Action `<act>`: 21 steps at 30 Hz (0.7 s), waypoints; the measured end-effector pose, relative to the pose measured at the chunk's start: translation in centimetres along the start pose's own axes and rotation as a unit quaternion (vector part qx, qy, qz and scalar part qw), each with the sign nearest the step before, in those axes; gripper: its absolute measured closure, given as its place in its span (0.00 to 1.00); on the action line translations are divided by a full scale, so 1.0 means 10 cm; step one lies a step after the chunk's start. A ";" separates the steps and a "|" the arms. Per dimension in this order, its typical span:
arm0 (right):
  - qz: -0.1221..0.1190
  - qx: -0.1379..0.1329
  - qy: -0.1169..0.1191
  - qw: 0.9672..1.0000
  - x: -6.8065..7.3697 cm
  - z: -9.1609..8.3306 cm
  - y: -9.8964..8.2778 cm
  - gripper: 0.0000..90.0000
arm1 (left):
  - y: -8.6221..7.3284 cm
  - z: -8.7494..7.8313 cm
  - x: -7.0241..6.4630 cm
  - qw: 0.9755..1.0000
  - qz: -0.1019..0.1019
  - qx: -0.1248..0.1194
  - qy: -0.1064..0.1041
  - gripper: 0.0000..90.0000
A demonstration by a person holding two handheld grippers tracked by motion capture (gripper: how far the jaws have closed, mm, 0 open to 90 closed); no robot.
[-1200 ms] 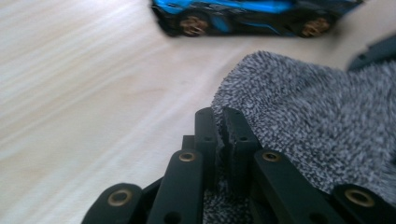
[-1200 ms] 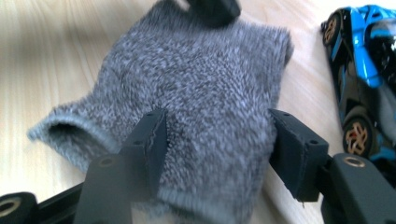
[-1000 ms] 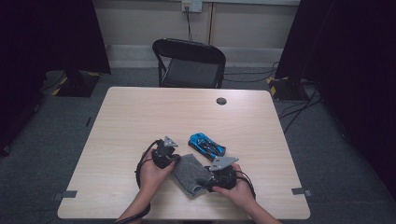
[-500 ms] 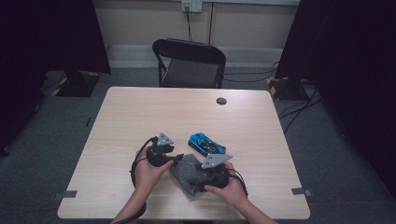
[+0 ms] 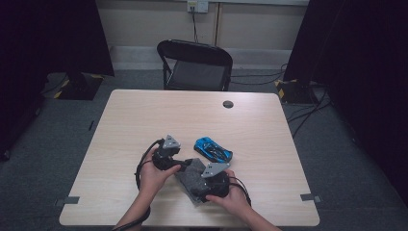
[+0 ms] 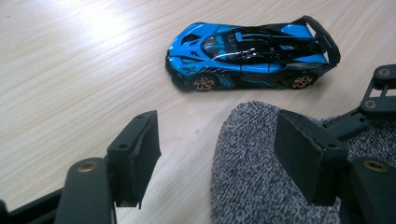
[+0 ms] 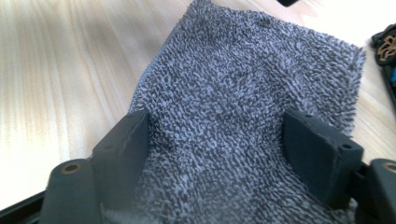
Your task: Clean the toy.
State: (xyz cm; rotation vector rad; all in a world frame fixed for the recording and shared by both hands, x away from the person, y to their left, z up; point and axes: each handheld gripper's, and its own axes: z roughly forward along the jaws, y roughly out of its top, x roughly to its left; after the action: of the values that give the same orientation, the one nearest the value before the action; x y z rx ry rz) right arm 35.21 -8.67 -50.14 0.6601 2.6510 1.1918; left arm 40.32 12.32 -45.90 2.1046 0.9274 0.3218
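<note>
Between our two released tools, left (image 5: 179, 163) and right (image 5: 201, 185), whose jaws have just been opening, lies the grey cloth (image 5: 191, 174); the toy car (image 5: 212, 149) sits just beyond it.

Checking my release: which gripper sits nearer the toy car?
The left gripper, at the cloth's far end beside the car; the right gripper is at the near end.

Blue toy car (image 5: 213, 148) on wooden table (image 5: 144, 115), small black disc (image 5: 228, 104), black folding chair (image 5: 195, 65) behind
</note>
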 end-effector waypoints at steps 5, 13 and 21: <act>0.001 -0.008 -0.006 1.000 0.02 -0.01 -0.03 0.32 | 0.07 0.02 -0.01 1.000 0.007 -0.003 -0.011 0.34; -0.002 -0.014 -0.002 1.000 -0.02 -0.07 -0.05 0.53 | 0.17 0.05 0.01 1.000 0.007 -0.008 -0.014 0.33; 0.023 -0.013 0.010 1.000 -0.05 -0.12 -0.07 0.82 | 0.23 0.09 0.02 1.000 0.007 -0.008 -0.022 0.31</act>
State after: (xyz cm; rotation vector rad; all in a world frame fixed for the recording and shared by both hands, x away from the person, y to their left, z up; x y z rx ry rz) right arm 35.04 -10.15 -49.88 0.7115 2.6466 1.2481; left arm 42.10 11.01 -44.72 2.0962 0.8829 0.2880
